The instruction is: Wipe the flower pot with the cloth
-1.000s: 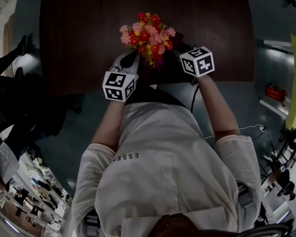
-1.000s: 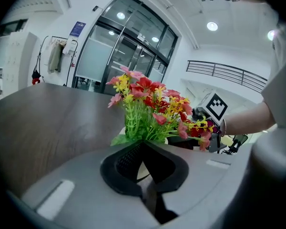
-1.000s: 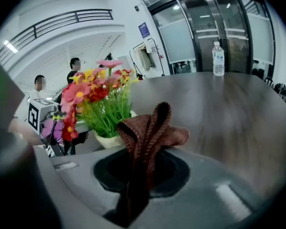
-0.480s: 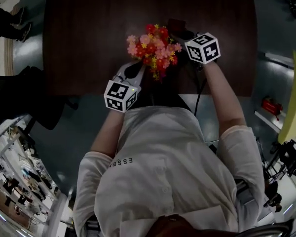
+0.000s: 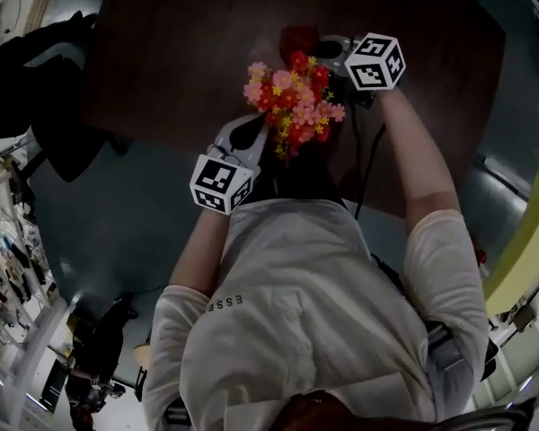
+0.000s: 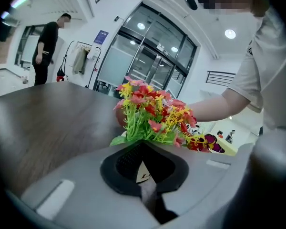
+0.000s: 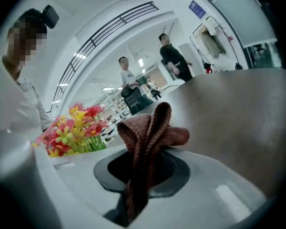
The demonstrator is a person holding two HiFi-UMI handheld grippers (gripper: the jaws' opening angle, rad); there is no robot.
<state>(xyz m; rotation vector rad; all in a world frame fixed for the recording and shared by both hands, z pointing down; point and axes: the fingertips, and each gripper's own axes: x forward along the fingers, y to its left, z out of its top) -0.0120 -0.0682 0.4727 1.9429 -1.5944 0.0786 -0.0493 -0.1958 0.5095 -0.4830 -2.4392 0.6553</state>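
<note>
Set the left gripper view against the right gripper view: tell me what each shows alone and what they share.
Left gripper view only: the left gripper shut on a pale printed piece under the flowers, apparently the flower pot, and the person's right forearm behind them. Right gripper view only: the reddish-brown cloth pinched upright in the right gripper. Both: the flowers and the dark wooden table.

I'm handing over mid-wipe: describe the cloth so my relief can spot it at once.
Find the dark wooden table and the bunch of red, pink and yellow flowers over it. Beside the flowers, the right gripper is shut on the cloth: a reddish-brown knitted rag, folded and bunched, duller and darker than the blooms.
</note>
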